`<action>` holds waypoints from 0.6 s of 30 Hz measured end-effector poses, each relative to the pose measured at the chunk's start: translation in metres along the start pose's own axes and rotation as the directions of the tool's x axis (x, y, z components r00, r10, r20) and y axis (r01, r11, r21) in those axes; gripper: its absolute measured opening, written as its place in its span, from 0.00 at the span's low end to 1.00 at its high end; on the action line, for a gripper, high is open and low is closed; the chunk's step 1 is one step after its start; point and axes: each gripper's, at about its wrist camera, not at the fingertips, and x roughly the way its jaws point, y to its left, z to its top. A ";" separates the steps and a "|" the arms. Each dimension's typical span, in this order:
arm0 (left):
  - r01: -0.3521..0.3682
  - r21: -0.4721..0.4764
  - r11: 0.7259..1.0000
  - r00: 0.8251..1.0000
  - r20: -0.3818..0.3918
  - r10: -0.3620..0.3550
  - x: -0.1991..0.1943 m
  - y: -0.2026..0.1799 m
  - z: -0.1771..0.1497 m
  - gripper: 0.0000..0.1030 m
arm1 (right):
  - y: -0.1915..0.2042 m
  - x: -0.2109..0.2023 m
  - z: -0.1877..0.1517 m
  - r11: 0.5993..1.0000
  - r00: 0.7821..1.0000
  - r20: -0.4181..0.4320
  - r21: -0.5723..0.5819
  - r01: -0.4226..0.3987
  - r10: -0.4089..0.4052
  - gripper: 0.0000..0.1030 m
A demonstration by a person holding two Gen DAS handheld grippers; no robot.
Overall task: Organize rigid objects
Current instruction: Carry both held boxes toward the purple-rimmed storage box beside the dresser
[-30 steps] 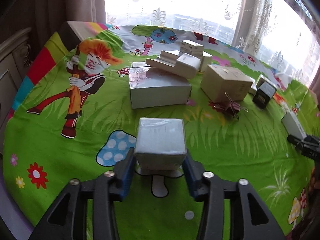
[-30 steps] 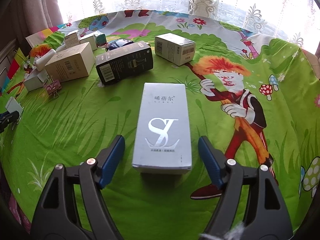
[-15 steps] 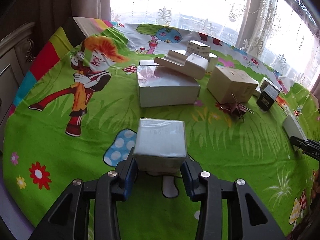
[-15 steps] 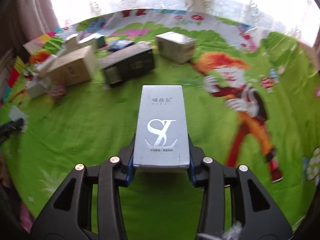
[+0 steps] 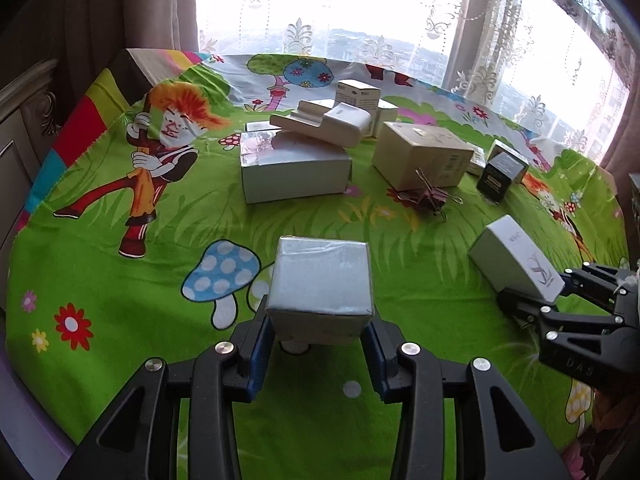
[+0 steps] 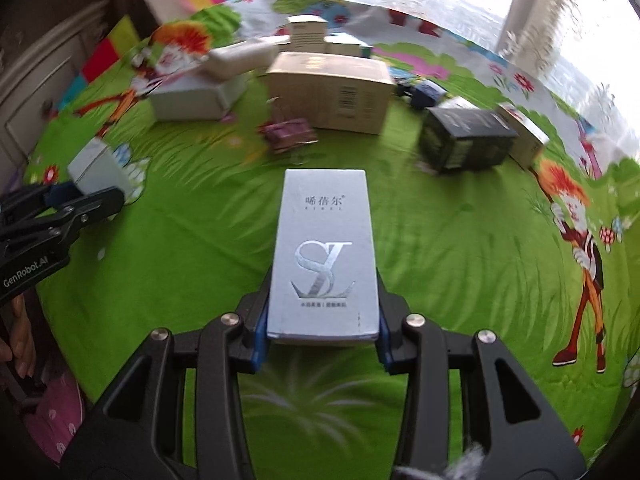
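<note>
My left gripper (image 5: pixel 318 354) is shut on a small white wrapped box (image 5: pixel 320 280) and holds it above the cartoon tablecloth. My right gripper (image 6: pixel 322 326) is shut on a long silver box (image 6: pixel 325 248) with an "SL" logo, lifted off the cloth. The silver box also shows in the left wrist view (image 5: pixel 516 264), held by the right gripper (image 5: pixel 560 300). The left gripper (image 6: pixel 80 204) with its white box (image 6: pixel 100 168) shows at the left of the right wrist view.
On the cloth lie a large white box (image 5: pixel 294 168) with a cream holder (image 5: pixel 324 122) on top, a tan carton (image 5: pixel 424 156), a black box (image 5: pixel 502 174), binder clips (image 5: pixel 428 196) and small white boxes (image 5: pixel 358 96). A window is behind.
My right gripper closed on the silver box, lifted it and swung left toward the other boxes. My left gripper keeps its hold on the white box and has risen slightly.
</note>
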 end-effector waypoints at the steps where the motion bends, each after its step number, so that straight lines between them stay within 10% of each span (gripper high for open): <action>1: -0.003 0.008 1.000 1.000 -0.001 0.003 -0.001 -0.001 -0.001 0.41 | 0.005 0.000 0.000 1.000 1.000 -0.002 -0.010 0.000 0.000 0.44; 18: -0.010 0.009 1.000 0.999 -0.035 0.010 -0.025 0.007 -0.034 0.41 | 0.053 -0.015 -0.010 0.993 1.000 -0.002 -0.115 -0.029 0.029 0.44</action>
